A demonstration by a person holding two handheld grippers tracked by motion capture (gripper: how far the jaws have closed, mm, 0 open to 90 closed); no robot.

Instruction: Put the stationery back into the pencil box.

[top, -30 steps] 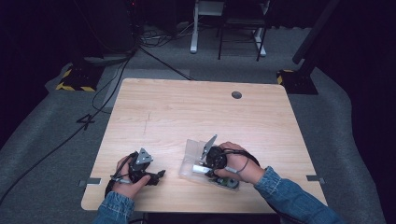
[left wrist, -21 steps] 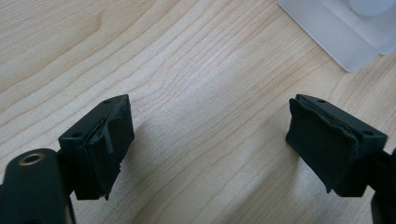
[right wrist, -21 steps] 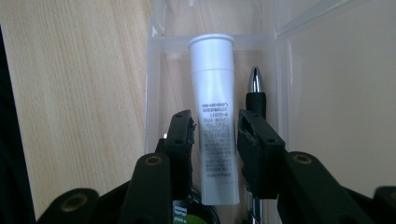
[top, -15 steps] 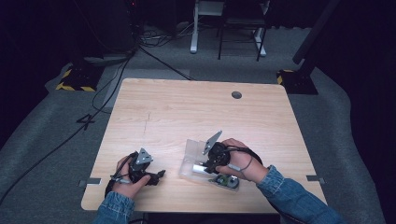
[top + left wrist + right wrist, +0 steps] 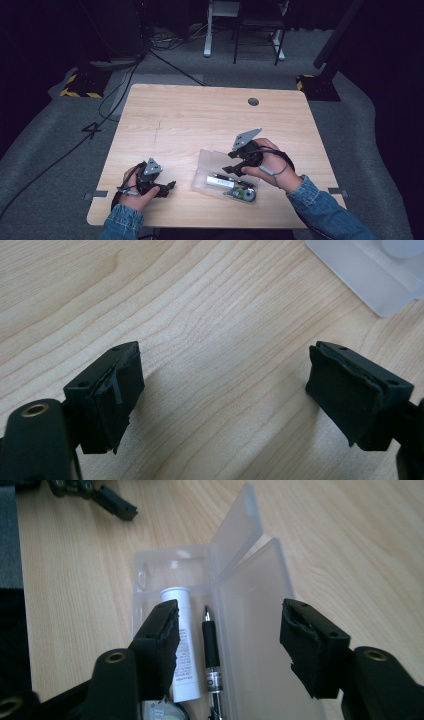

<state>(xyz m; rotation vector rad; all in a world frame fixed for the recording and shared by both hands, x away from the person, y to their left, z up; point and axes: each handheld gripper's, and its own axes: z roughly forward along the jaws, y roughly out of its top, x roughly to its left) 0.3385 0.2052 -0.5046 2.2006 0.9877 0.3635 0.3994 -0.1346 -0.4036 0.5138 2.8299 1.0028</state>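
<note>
A clear plastic case (image 5: 212, 162) lies open on the wooden table (image 5: 200, 115) near its front edge. Inside I see a white tube (image 5: 180, 630), a black pen (image 5: 210, 645) and a round item (image 5: 245, 195). The lid (image 5: 255, 630) is folded back. My right gripper (image 5: 231, 169) (image 5: 227, 625) hovers above the case. Its jaws have just been opening and now stand open with nothing between them. My left gripper (image 5: 169, 186) (image 5: 222, 375) rests low over bare wood to the left of the case, open and empty. A corner of the case (image 5: 365, 270) lies beyond it.
A round cable hole (image 5: 253, 101) sits near the table's far edge. Bare wood stretches from the case to the back of the table. On the grey floor behind are cables (image 5: 165, 60), a yellow-black striped base (image 5: 80, 85) and white furniture legs (image 5: 207, 30).
My right gripper has lifted up off the case and its jaws have spread apart. The left gripper has stayed where it was.
</note>
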